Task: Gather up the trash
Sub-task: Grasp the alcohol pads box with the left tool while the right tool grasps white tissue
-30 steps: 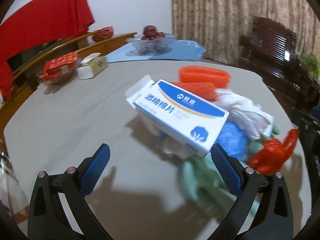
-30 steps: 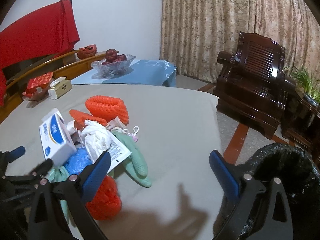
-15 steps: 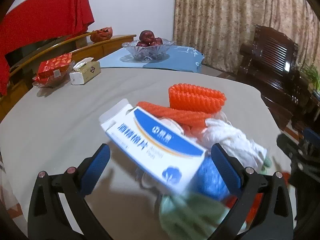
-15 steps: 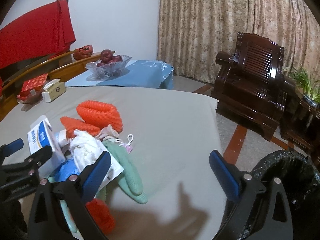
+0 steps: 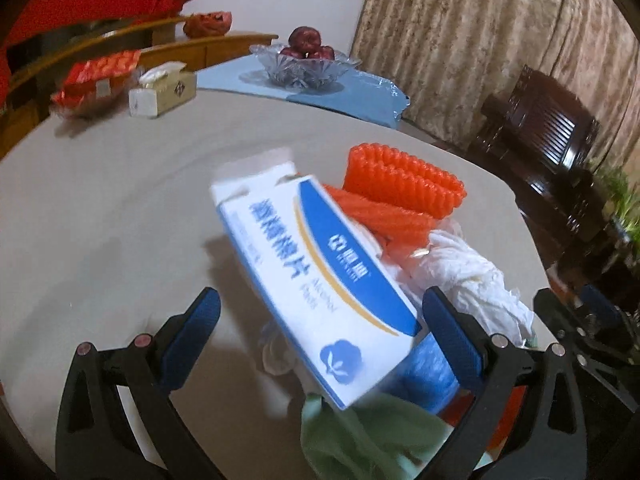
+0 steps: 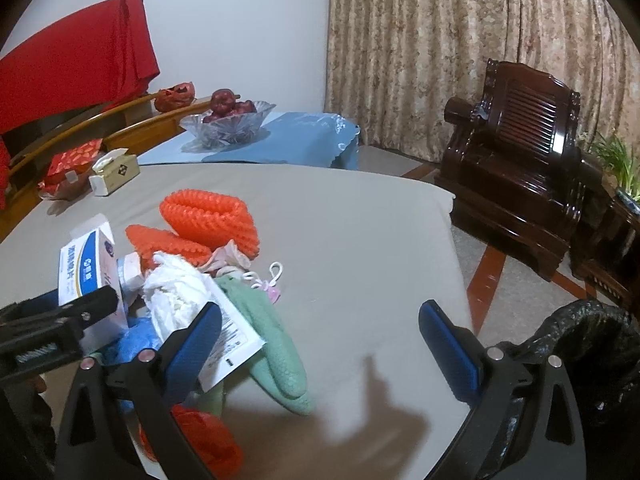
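A pile of trash lies on the grey table (image 6: 352,220): a white and blue box (image 5: 320,280), orange foam nets (image 5: 400,184), crumpled white tissue (image 5: 472,272), a green glove (image 6: 276,340), a blue bag (image 6: 132,340) and a red bag (image 6: 208,440). My left gripper (image 5: 320,320) is open, its fingers on either side of the box's near end; whether they touch it I cannot tell. My right gripper (image 6: 320,336) is open and empty, to the right of the pile. A bin with a black bag (image 6: 592,344) stands at the lower right.
A tissue box (image 5: 162,90), a red packet (image 5: 96,80) and a glass fruit bowl (image 5: 304,66) on a blue cloth stand at the table's far side. A dark wooden armchair (image 6: 516,152) stands past the table's right edge, before a curtain.
The left gripper has moved in over the pile, so the box now sits between its fingers. The right gripper has shifted only slightly.
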A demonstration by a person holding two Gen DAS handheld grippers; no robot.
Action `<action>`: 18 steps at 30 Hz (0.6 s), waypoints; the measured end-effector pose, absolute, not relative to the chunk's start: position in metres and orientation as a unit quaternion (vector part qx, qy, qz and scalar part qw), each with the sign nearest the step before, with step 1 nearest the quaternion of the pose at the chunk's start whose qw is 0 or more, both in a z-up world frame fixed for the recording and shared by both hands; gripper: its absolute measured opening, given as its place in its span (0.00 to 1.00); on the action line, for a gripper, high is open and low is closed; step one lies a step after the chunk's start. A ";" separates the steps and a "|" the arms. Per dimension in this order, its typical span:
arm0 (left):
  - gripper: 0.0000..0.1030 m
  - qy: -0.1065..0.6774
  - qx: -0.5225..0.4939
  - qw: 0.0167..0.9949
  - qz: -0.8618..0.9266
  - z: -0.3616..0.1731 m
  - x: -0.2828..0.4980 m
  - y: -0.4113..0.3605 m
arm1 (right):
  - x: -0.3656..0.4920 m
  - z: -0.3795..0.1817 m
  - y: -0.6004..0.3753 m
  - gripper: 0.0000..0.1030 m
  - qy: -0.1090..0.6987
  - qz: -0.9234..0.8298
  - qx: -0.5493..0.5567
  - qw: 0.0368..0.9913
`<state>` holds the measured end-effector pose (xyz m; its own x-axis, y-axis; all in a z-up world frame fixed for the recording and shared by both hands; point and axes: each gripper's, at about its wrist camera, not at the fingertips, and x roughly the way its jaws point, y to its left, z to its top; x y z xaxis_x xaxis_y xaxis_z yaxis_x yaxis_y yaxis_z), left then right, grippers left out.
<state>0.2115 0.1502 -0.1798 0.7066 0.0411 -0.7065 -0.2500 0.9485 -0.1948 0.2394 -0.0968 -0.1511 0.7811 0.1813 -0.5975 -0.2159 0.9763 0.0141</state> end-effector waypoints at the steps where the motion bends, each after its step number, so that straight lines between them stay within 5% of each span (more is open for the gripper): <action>1: 0.95 0.379 -0.138 0.912 0.080 -0.182 0.208 0.154 | 0.238 -0.152 -0.094 0.94 0.314 0.109 -0.029 0.943; 6: 0.80 0.390 -0.134 0.909 0.064 -0.185 0.197 0.164 | 0.233 -0.154 -0.082 0.94 0.316 0.123 -0.030 0.940; 14: 0.82 0.381 -0.118 0.915 0.062 -0.175 0.203 0.165 | 0.231 -0.151 -0.072 0.94 0.314 0.130 -0.031 0.940; 16: 0.67 0.384 -0.126 0.913 0.061 -0.175 0.206 0.168 | 0.231 -0.149 -0.072 0.94 0.312 0.130 -0.033 0.940; 18: 0.62 0.384 -0.129 0.913 0.052 -0.173 0.208 0.171 | 0.230 -0.147 -0.071 0.94 0.309 0.131 -0.034 0.941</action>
